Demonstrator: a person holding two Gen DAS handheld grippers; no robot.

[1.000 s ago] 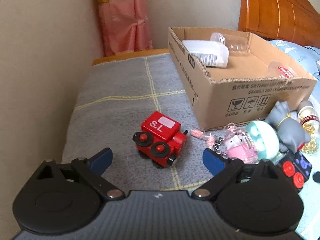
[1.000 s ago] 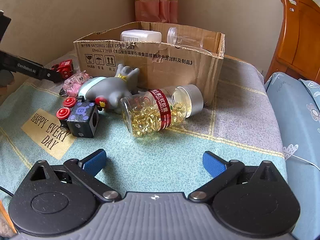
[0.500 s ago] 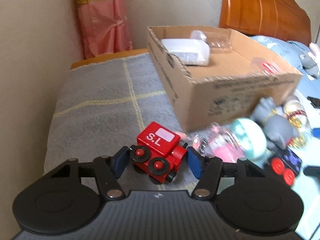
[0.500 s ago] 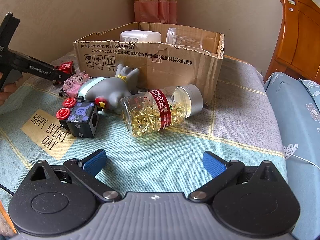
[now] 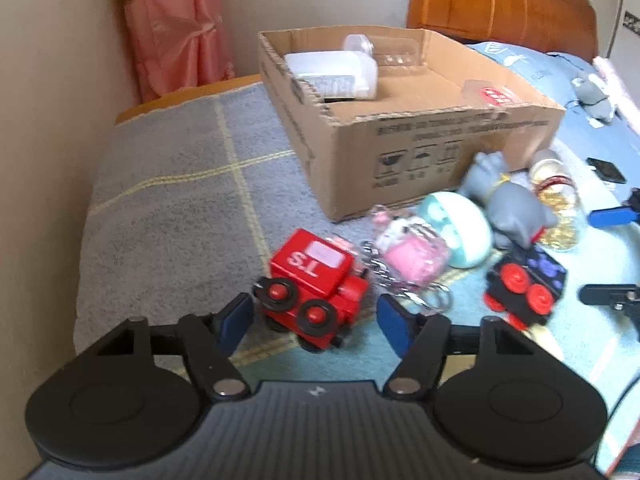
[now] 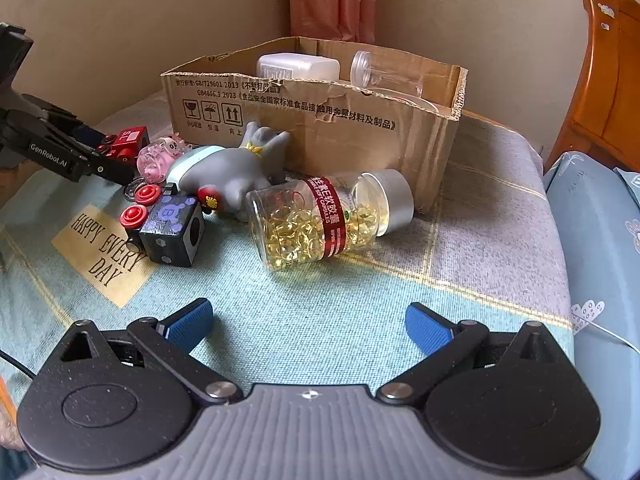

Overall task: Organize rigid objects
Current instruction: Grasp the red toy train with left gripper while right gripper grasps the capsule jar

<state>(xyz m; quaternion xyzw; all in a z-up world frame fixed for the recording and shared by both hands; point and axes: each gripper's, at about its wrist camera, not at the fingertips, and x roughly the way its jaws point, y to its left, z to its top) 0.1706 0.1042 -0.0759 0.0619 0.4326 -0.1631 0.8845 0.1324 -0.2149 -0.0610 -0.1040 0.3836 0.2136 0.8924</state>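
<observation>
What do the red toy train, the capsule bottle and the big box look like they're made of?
Red toy train: likely painted wood, going by its blocky body and glossy red coat; plastic is possible.
Capsule bottle: clear plastic or glass, since the golden capsules show through; the cap looks like matte silver metal or metallized plastic.
Box: brown corrugated cardboard, with fluted, torn edges.

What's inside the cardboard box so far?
The open brown cardboard box holds a white plastic bottle lying down, a clear plastic jar and a small clear red-labelled container. Its near wall hides part of the floor.
</observation>
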